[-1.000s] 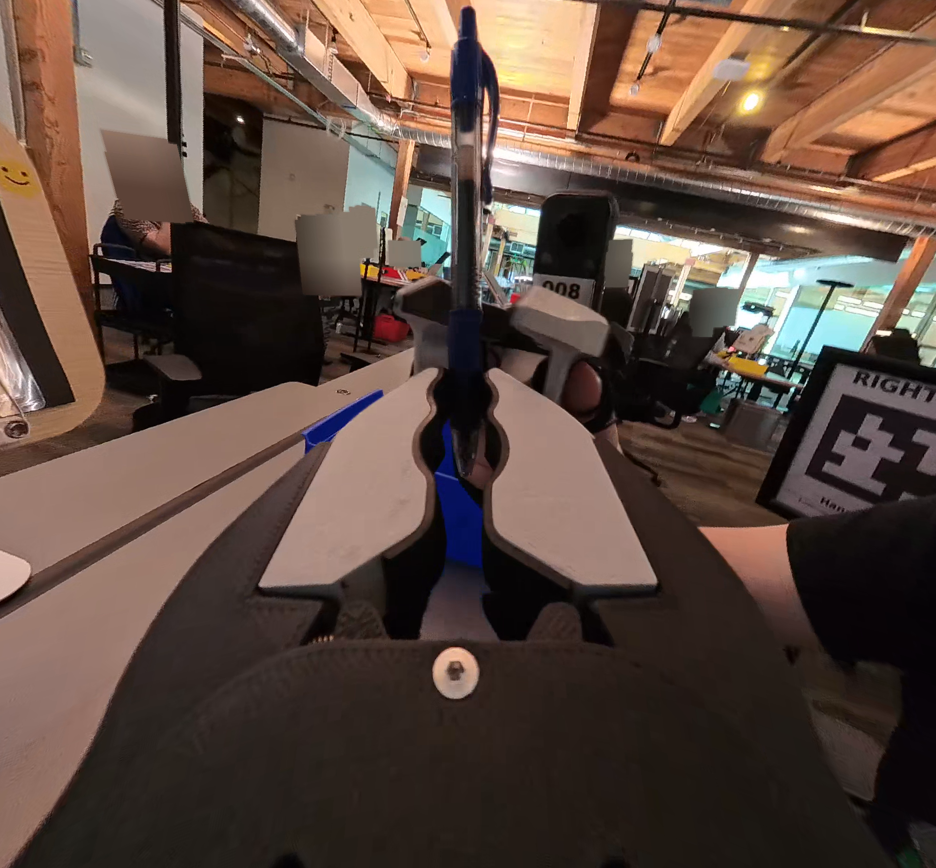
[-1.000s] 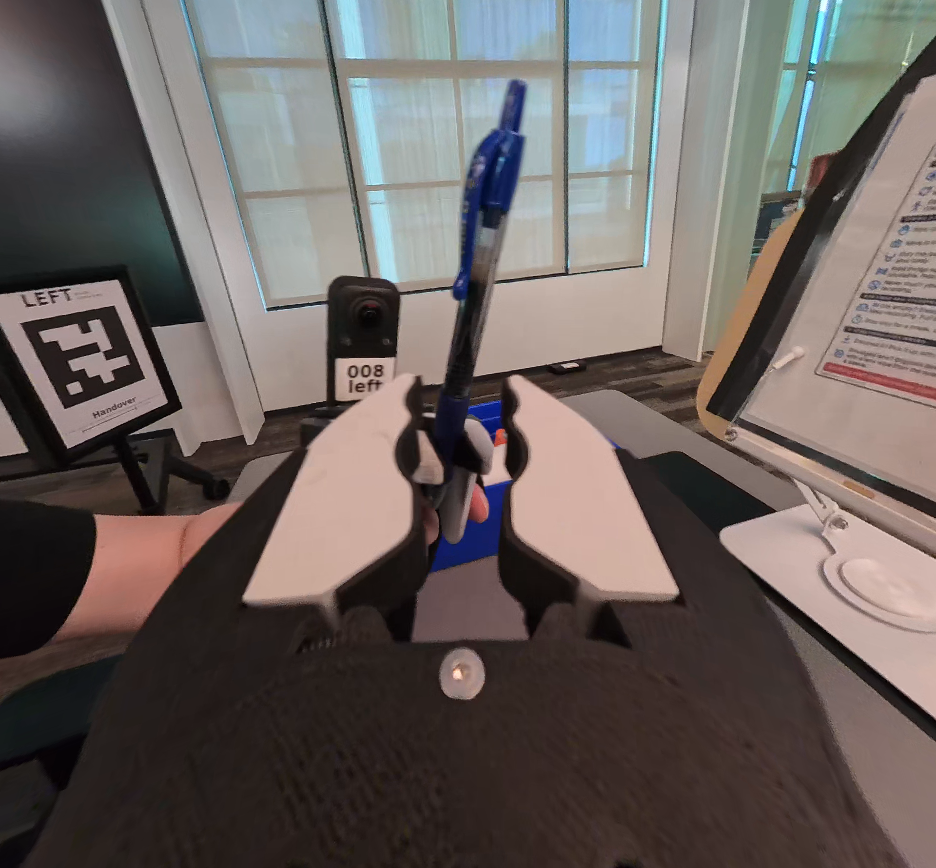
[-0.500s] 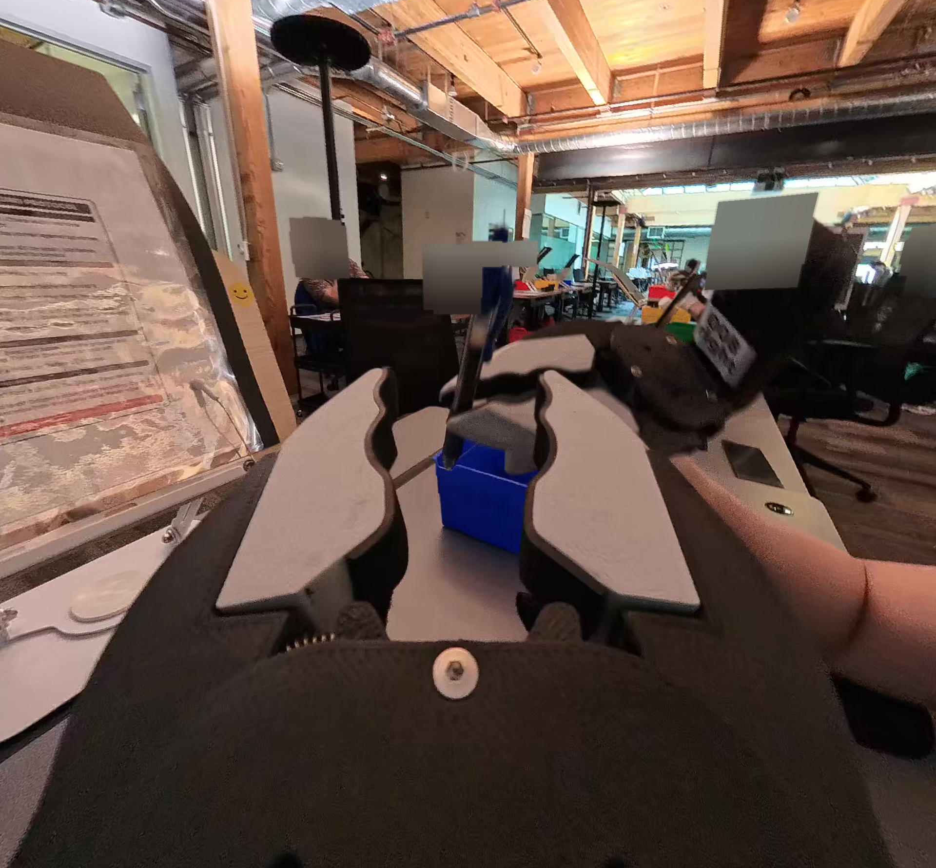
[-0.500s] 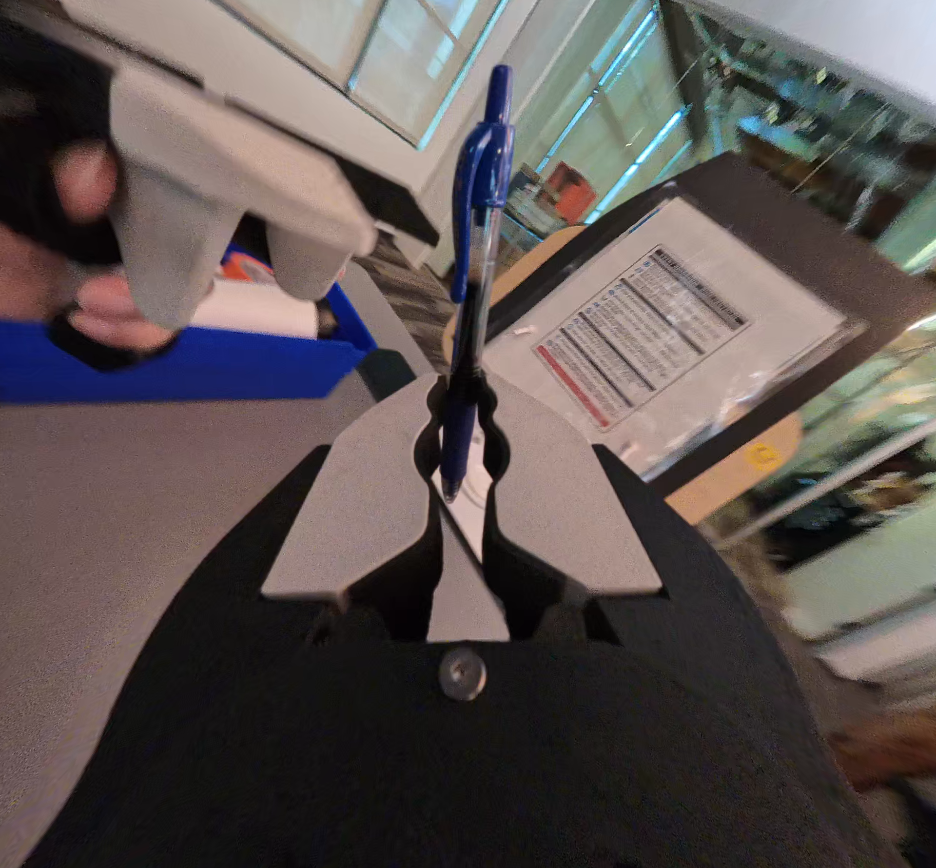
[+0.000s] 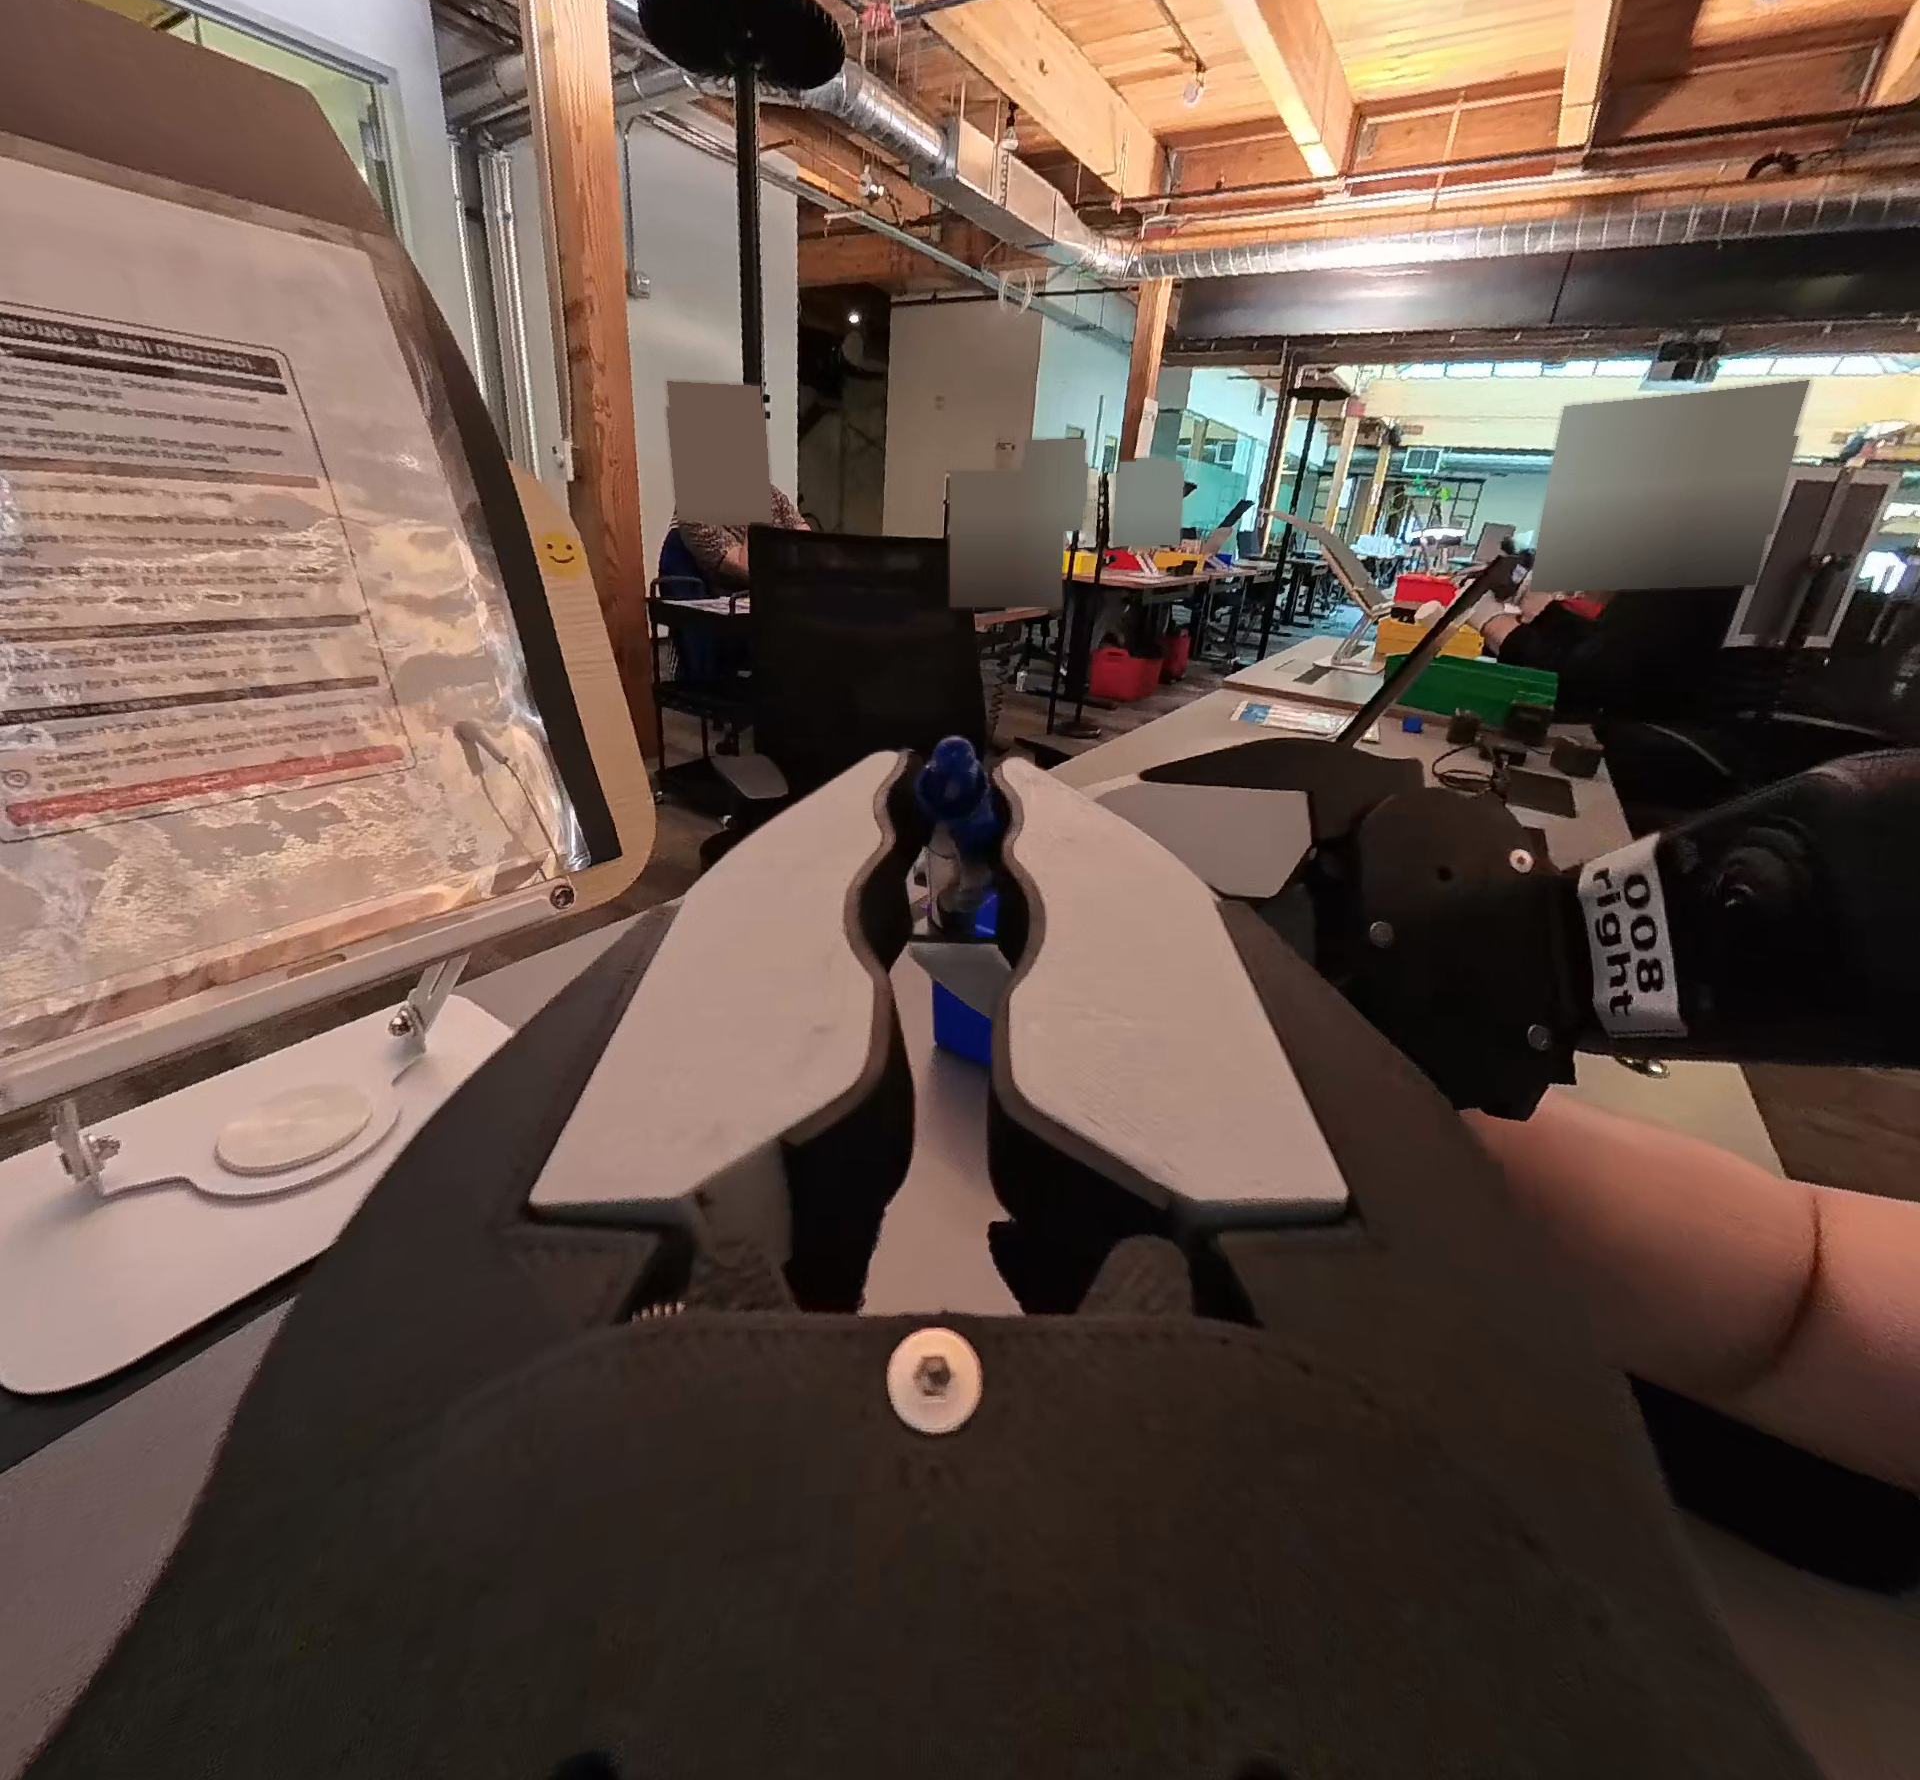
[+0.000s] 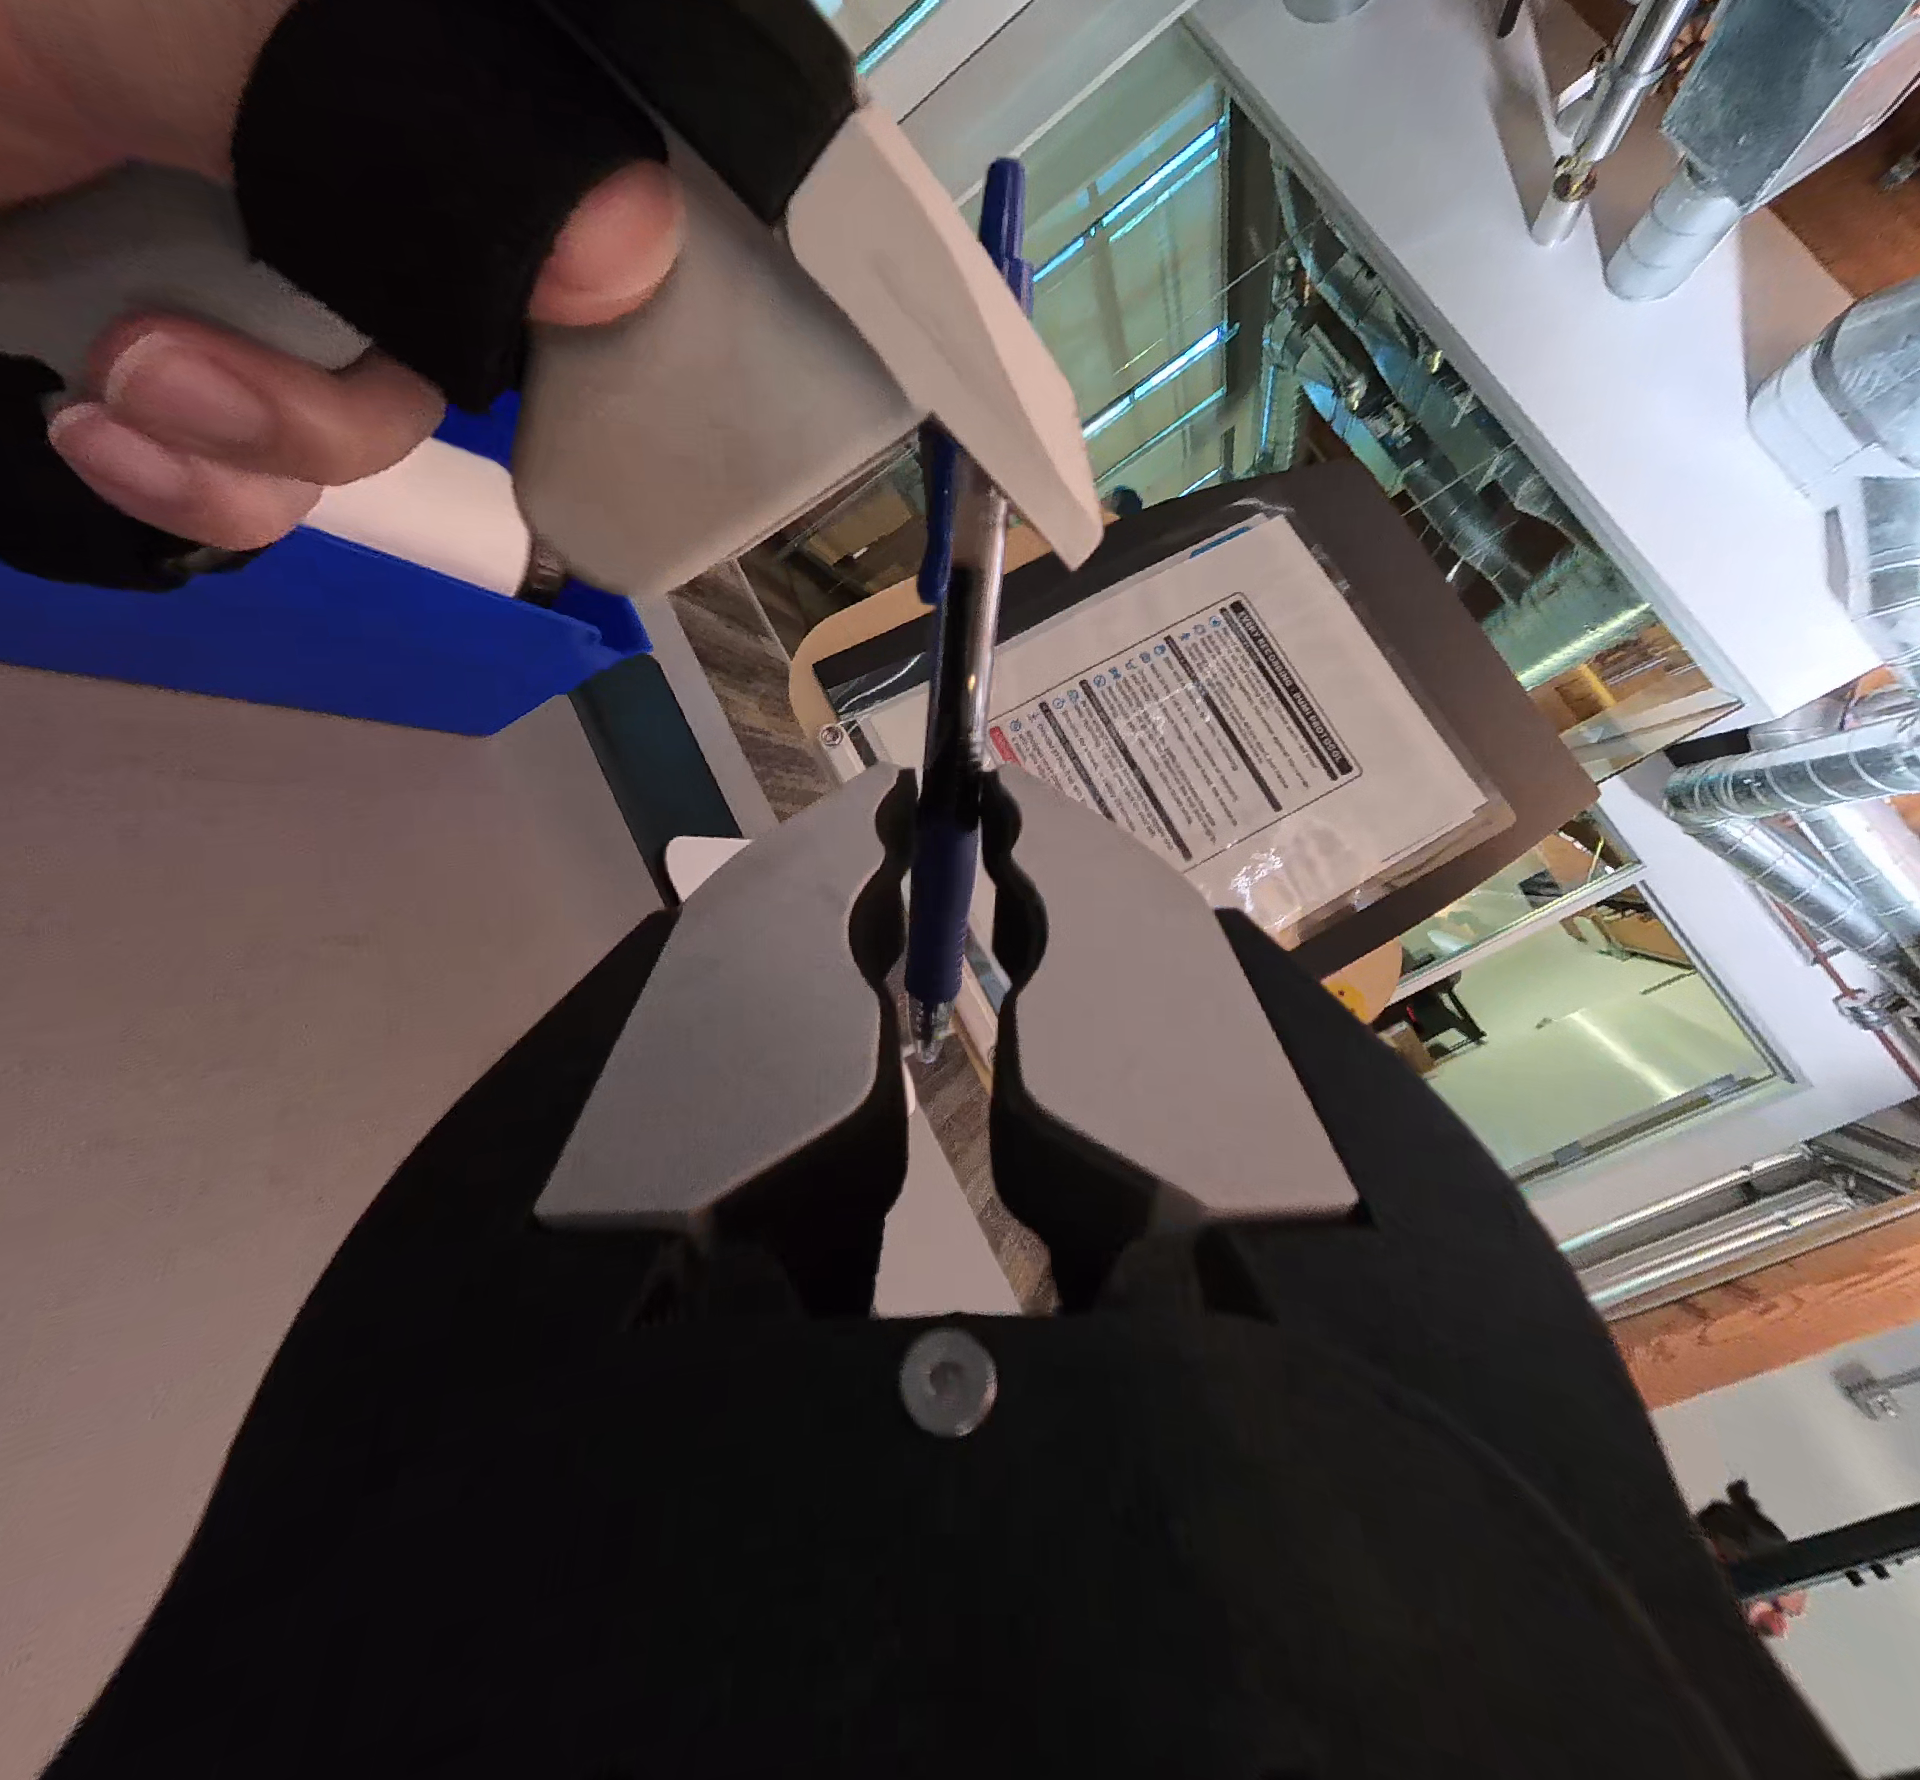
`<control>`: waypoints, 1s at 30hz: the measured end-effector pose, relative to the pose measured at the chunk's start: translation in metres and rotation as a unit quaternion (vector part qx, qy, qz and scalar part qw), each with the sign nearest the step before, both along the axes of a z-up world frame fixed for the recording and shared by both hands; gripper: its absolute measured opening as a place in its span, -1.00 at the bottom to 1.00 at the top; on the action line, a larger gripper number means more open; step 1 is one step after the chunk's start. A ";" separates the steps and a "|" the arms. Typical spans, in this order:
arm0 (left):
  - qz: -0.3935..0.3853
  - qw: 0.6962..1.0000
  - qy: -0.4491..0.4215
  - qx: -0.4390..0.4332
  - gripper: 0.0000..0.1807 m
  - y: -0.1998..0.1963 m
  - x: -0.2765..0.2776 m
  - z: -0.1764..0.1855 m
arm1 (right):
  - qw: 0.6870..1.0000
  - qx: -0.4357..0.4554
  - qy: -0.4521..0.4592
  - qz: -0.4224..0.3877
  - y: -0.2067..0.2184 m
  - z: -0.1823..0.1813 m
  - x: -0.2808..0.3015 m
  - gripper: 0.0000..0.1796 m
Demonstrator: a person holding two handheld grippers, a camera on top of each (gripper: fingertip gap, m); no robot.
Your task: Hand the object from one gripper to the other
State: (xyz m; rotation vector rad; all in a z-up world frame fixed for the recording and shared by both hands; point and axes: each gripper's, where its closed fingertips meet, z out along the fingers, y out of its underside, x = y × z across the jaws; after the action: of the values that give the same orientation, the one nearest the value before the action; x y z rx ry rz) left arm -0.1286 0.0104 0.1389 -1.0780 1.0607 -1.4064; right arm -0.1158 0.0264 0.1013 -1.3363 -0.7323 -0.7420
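Note:
A blue pen [image 5: 961, 826] is held between both grippers above the grey table [image 6: 260, 899]. My left gripper [image 5: 951, 780] is shut on the pen's clip end, which points away from its camera. My right gripper [image 6: 943, 790] is shut on the pen's [image 6: 940, 899] dark blue grip, with the writing tip toward its camera. In the left wrist view the right gripper comes in from the right, one grey finger [image 5: 1205, 842] showing. In the right wrist view a left finger [image 6: 935, 348] covers the pen's upper part, and a gloved hand holds that gripper.
A blue bin [image 6: 312, 639] stands on the table below the grippers and also shows in the left wrist view [image 5: 961, 1013]. A framed instruction sheet [image 5: 208, 639] on a white stand base [image 5: 208, 1200] is at the left. Desks, chairs and people are far behind. About 4 centimeters separates my left fingertips from my right.
One second ago the left gripper held the pen. Half a second ago the right held it alone and the left was open. Now the left has closed on the clip end too.

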 end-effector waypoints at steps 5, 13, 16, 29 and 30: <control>0.000 1.000 -0.015 -0.004 -0.90 0.004 -0.007 0.008 | 1.000 0.003 0.009 0.001 0.002 0.000 0.002 -0.74; -0.046 0.994 -0.075 -0.063 -0.90 0.018 -0.032 0.036 | 0.993 -0.027 0.094 0.063 -0.002 0.005 0.011 -0.61; -0.101 0.983 -0.106 -0.109 -0.90 0.019 -0.046 0.050 | 0.959 -0.073 0.219 0.162 -0.009 0.009 0.007 -0.62; -0.192 0.959 -0.136 -0.157 -0.90 0.010 -0.057 0.060 | 0.687 -0.177 0.530 0.464 -0.049 0.048 -0.015 -0.81; -0.191 0.960 -0.133 -0.153 -0.89 0.009 -0.056 0.060 | 0.689 -0.180 0.529 0.461 -0.048 0.046 -0.017 -0.81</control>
State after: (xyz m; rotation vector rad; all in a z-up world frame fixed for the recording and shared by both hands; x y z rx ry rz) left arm -0.1844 0.0192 0.1985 -0.8890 0.9013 -2.0172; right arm -0.1331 -0.0219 0.1477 -1.2400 -0.4609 1.0146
